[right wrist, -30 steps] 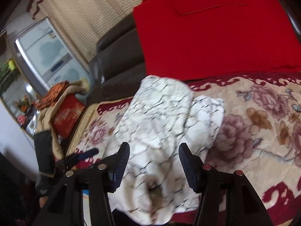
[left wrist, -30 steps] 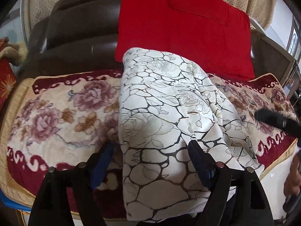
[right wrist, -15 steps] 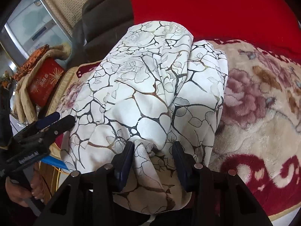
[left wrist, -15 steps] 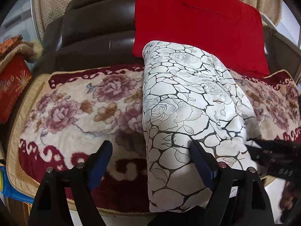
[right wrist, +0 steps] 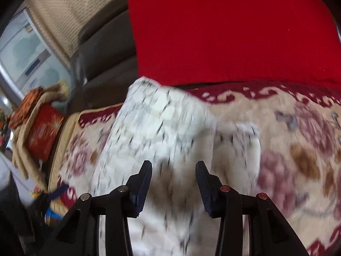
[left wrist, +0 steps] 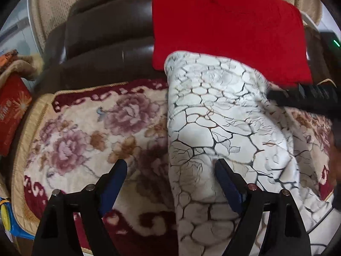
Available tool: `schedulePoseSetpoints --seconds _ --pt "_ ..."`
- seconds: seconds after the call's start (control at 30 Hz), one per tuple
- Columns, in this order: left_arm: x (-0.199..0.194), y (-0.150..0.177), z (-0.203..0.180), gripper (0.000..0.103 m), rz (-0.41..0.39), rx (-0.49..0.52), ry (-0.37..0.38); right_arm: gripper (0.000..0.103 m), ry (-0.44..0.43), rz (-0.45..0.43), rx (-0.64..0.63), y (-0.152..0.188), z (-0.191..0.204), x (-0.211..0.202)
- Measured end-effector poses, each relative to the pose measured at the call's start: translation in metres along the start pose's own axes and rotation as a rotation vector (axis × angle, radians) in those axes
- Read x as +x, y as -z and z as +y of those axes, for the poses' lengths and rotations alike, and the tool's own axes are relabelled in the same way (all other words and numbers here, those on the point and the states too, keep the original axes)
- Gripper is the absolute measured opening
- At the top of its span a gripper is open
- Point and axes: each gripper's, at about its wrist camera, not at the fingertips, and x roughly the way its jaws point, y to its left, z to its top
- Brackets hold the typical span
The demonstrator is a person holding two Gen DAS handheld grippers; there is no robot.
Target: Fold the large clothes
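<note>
A white garment (left wrist: 213,117) with a black crackle-and-rose print lies as a long folded strip across a floral blanket (left wrist: 96,132) on the sofa seat. Its near end hangs over the front edge. My left gripper (left wrist: 170,164) hovers open over the garment's left edge, one finger above cloth and the other above blanket. In the blurred right wrist view my right gripper (right wrist: 173,164) stands half closed, with the garment (right wrist: 162,128) bunched between its pads. One of its black fingers (left wrist: 298,96) shows at the garment's far right side in the left wrist view.
A big red cushion (left wrist: 223,21) leans on the brown leather backrest (left wrist: 102,42) just behind the garment. A red box (right wrist: 42,132) under a tan cloth stands off the sofa's left end. The blanket (right wrist: 298,138) lies bare to the right.
The right gripper closed onto a bunch of the garment near the front edge, then swept toward the backrest. The left gripper shifted slightly and stayed open.
</note>
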Motion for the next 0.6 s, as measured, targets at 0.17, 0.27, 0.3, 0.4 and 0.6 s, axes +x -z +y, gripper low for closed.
schedulePoseSetpoints --seconds 0.17,0.27,0.3,0.4,0.6 --pt "0.021 0.009 -0.014 0.087 0.049 0.042 -0.011 0.048 0.047 0.152 0.044 -0.011 -0.015 0.076" --pt "0.023 0.011 -0.014 0.087 0.065 0.017 0.0 0.049 0.033 0.131 0.05 -0.01 -0.018 0.073" --pt "0.02 0.011 -0.014 0.087 0.062 0.018 0.0 0.049 0.028 0.118 0.05 -0.009 -0.018 0.065" --pt "0.008 0.014 -0.012 0.086 0.049 -0.004 0.001 0.049 0.008 0.089 0.065 -0.001 -0.018 0.032" --pt "-0.022 0.023 -0.005 0.086 0.025 -0.052 -0.015 0.052 -0.049 0.034 -0.04 0.044 0.012 -0.053"
